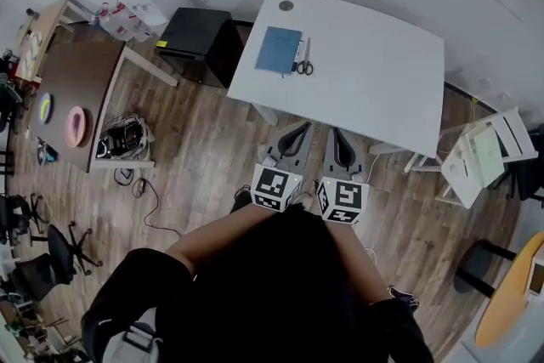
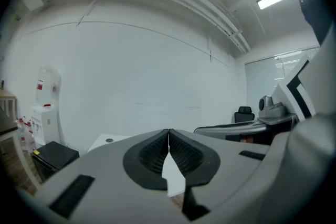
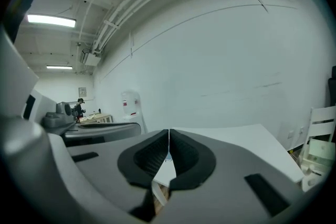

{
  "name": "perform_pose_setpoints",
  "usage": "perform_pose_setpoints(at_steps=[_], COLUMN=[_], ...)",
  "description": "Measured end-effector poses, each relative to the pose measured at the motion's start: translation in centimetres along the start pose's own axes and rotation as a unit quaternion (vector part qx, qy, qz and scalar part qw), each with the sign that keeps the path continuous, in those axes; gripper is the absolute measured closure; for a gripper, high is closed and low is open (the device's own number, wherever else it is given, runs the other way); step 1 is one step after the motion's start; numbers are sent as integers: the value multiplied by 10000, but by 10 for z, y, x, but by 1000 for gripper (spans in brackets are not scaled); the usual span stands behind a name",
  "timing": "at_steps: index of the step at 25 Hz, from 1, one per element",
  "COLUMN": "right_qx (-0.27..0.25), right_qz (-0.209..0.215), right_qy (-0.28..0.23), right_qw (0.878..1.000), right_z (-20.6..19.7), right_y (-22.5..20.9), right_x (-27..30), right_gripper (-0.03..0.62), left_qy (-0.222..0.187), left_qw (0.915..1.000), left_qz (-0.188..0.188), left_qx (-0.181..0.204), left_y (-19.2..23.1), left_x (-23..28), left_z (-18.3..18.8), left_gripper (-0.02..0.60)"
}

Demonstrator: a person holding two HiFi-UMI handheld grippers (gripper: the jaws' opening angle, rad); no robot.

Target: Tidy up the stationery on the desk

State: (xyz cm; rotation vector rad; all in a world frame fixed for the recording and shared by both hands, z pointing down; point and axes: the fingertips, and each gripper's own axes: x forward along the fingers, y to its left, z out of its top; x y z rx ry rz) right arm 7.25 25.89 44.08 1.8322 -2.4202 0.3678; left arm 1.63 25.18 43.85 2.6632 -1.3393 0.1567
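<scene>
Jaws of both grippers are pressed together, nothing between them. The left gripper (image 2: 168, 132) and the right gripper (image 3: 168, 132) hang side by side just short of the near edge of the white desk (image 1: 374, 72). Well ahead of the left jaws, a blue notebook (image 1: 279, 50) lies on the desk, with black-handled scissors (image 1: 304, 65) just beside it.

Bright even ceiling light, sharp, fisheye-warped dark edges

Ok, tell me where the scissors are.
In the head view, the scissors lie near the left end of the white desk, just right of the blue notebook.
</scene>
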Motion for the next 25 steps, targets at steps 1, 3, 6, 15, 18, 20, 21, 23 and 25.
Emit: perform_pose_setpoints(at_steps=[1, 3, 6, 15, 18, 20, 21, 23, 25], right_qx=[-14, -69, -175, -435, -543, -577, -575, -546, -514], right_qz=[25, 62, 57, 154, 218, 255, 270, 285, 287], right_qy=[15, 24, -65, -158, -114, -112, -131, -168, -224], right_qw=[10000, 10000, 9998, 9988, 9982, 9979, 9979, 9980, 9980], right_z=[-1, 0, 5, -2, -5, -6, -6, -6, -4], right_y=[2, 5, 8, 21, 28, 32, 33, 35, 35], right_x=[0, -3, -11, -25, -29, -30, -31, -33, -34], right_gripper=[560, 560, 560, 560, 560, 560, 560, 560, 560], left_qy=[-29, -73, -130, -88, -113, -79, -65, -57, -61], left_qw=[10000, 9999, 9998, 9992, 9990, 9990, 9990, 9990, 9989], left_qz=[8, 22, -18, -51, 4, -3, -11, -28, -48], left_qx=[44, 99, 156, 395, 428, 439, 443, 451, 456], left_y=[0, -2, -11, -25, -25, -25, -26, -27, -28], left_x=[-2, -5, -8, -20, -26, -28, -28, -29, -29], left_z=[3, 6, 9, 4, 4, 1, 0, -2, -2], left_gripper=[568, 568, 568, 568, 568, 568, 568, 568, 568])
